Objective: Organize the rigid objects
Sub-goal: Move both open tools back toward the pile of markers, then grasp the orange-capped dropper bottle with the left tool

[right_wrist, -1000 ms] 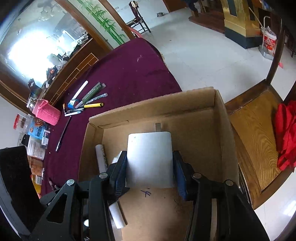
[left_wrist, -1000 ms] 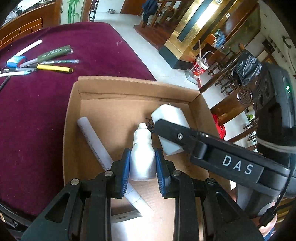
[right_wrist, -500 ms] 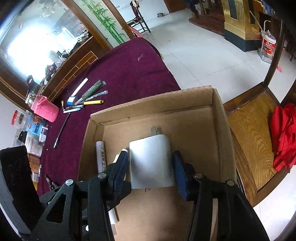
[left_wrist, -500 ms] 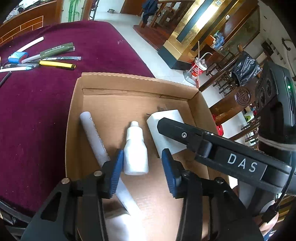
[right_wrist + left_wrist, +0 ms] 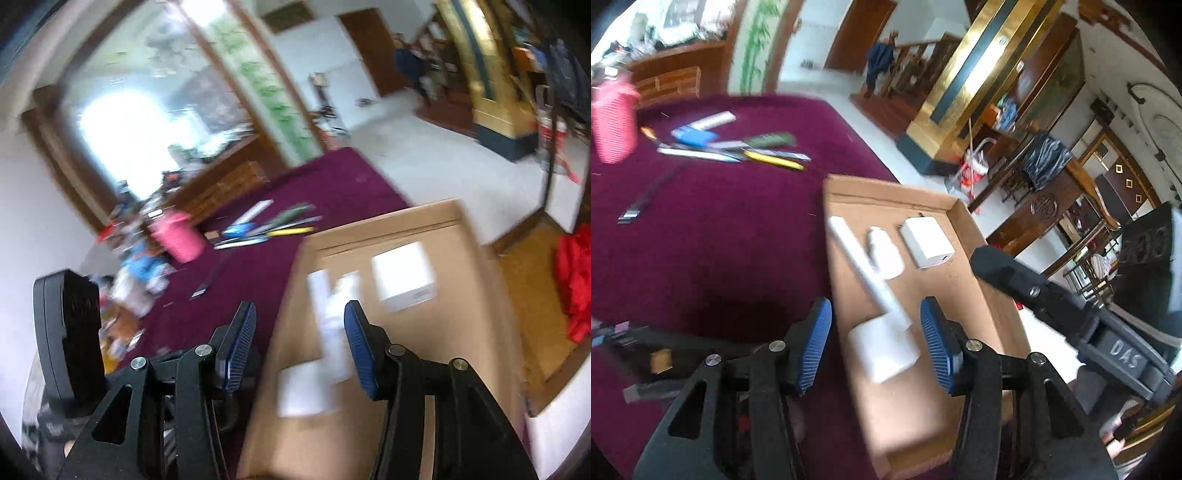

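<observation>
Maroon tablecloth, cardboard box loaded, both claws pulled back

Nearest, the left gripper (image 5: pixel 875 341) is opening and clamps nothing; a second ago it pinched the dropper bottle (image 5: pixel 885 252), now lying in the cardboard box (image 5: pixel 993 310) between a white tube (image 5: pixel 866 271) and the charger (image 5: pixel 927 242) that the right gripper (image 5: pixel 299 343), apart and empty, released. Farther off, pens (image 5: pixel 753 153) await sorting. "DAS" reads on the right gripper's side.

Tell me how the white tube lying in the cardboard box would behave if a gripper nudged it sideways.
The white tube looks round and long, so a sideways nudge would probably roll it. The small white bottle lies right beside it and would likely stop it on that side. It looks stiff, so it should move as one piece.
</observation>
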`<state>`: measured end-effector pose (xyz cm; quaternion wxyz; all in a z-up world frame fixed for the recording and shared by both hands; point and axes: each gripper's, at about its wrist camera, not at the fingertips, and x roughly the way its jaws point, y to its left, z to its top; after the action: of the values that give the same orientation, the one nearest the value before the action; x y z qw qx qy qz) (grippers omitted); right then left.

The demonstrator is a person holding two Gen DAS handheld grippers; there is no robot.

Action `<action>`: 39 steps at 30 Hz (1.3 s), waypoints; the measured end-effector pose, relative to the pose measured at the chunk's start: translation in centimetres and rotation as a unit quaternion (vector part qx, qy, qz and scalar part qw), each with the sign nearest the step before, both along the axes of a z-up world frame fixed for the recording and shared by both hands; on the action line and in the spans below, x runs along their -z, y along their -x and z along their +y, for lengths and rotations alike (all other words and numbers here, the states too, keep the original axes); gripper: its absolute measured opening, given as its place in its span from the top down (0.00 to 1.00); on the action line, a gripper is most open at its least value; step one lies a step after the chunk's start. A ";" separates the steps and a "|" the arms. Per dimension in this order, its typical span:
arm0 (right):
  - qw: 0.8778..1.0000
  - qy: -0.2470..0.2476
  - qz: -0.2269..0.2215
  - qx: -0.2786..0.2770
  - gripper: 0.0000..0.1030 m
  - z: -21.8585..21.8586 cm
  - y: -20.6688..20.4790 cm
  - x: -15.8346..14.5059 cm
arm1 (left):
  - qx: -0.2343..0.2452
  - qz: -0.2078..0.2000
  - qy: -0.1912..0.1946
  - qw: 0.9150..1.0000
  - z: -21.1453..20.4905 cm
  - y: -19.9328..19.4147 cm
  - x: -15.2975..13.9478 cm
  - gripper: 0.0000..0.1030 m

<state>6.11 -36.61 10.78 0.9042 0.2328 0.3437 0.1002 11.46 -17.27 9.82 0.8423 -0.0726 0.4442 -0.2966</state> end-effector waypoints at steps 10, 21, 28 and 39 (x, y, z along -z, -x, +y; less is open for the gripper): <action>0.982 0.046 -0.015 -0.182 0.56 12.4 1.4 3.9 | -0.094 -0.031 -0.012 0.995 15.1 5.6 2.1 0.42; 0.984 0.016 -0.016 -0.179 0.51 11.2 1.2 4.4 | -0.041 -0.022 -0.126 0.991 12.3 4.4 6.6 0.48; 0.982 0.023 -0.012 -0.187 0.51 11.7 1.4 4.6 | -0.048 -0.013 -0.130 0.990 13.7 4.8 6.9 0.53; 0.983 0.025 -0.007 -0.180 0.51 11.5 1.5 4.9 | -0.055 0.003 -0.139 0.989 14.4 4.5 7.9 0.58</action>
<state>4.62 -25.07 5.92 0.8792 0.1442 0.3763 0.2542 6.97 -2.85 1.97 0.8579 0.0201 0.4790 -0.1849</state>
